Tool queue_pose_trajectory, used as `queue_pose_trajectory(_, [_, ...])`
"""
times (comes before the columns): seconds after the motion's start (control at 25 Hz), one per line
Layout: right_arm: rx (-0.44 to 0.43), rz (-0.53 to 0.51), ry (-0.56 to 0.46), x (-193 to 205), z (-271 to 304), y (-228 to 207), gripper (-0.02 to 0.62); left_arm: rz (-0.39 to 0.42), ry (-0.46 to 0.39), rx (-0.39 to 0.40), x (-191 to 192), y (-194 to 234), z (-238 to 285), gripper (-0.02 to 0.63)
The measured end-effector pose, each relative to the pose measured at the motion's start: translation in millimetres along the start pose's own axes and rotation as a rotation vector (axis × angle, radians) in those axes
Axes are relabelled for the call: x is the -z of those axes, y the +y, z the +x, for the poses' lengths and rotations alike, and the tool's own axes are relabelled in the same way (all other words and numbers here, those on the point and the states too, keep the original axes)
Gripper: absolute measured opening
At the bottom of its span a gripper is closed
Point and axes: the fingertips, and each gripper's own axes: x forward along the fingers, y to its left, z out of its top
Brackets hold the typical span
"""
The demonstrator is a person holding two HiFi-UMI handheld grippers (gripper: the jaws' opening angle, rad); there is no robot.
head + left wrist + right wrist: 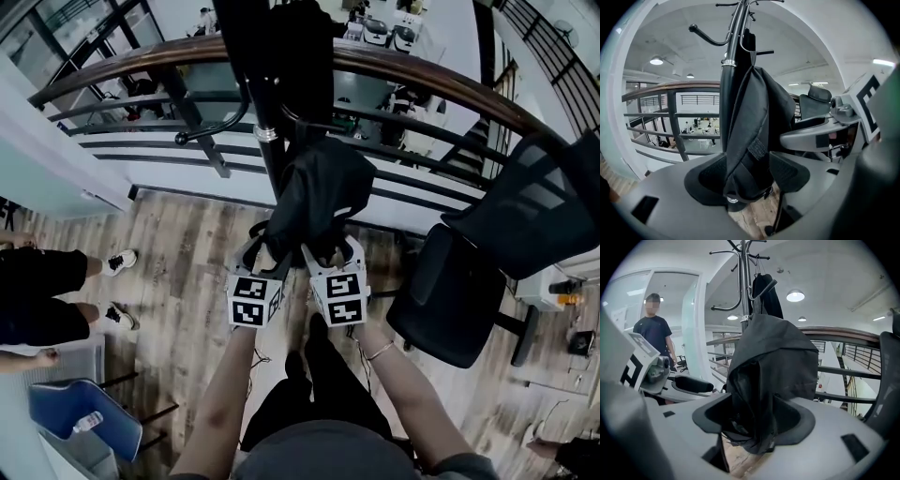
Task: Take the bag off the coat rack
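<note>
- left gripper (259,248): jaws wide apart astride the lower end of the black bag (317,192), not clamping it
- bag: hangs on the coat rack (265,131), between both grippers
- right gripper (339,251): jaws wide apart round the bag's bottom, no grip

Railing (122,70) close behind rack pole (267,141) blocks way forward. Chair (450,291) crowds right side, near bag (314,192). Person (37,281) at left, well apart. Hook (202,131) juts left off pole. Floor (187,253) open below bag and toward viewer.
</note>
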Motion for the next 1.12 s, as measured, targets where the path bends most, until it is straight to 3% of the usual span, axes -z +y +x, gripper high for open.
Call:
queue_pose_trajectory(0.24, [-0.016, -0.061, -0.009, -5, 7, -5, 0.282, 0.053, 0.026, 0.033, 1, -3, 23, 0.284])
queue_pose_trajectory(0.48, [-0.05, -0.133, -0.028, -11, 10, -7, 0.25, 0.09, 0.04, 0.063, -5, -8, 52, 0.29])
queue_pose_trajectory(0.96, [-0.005, -0.068, -0.047, -13, 16, -38, 0.182, 0.095, 0.02, 0.058, -11, -20, 81, 0.287])
queue_pose_trajectory(1.12, [0.002, -0.058, -0.065, -15, 13, -45, 0.147, 0.086, 0.018, 0.047, -11, -20, 82, 0.219])
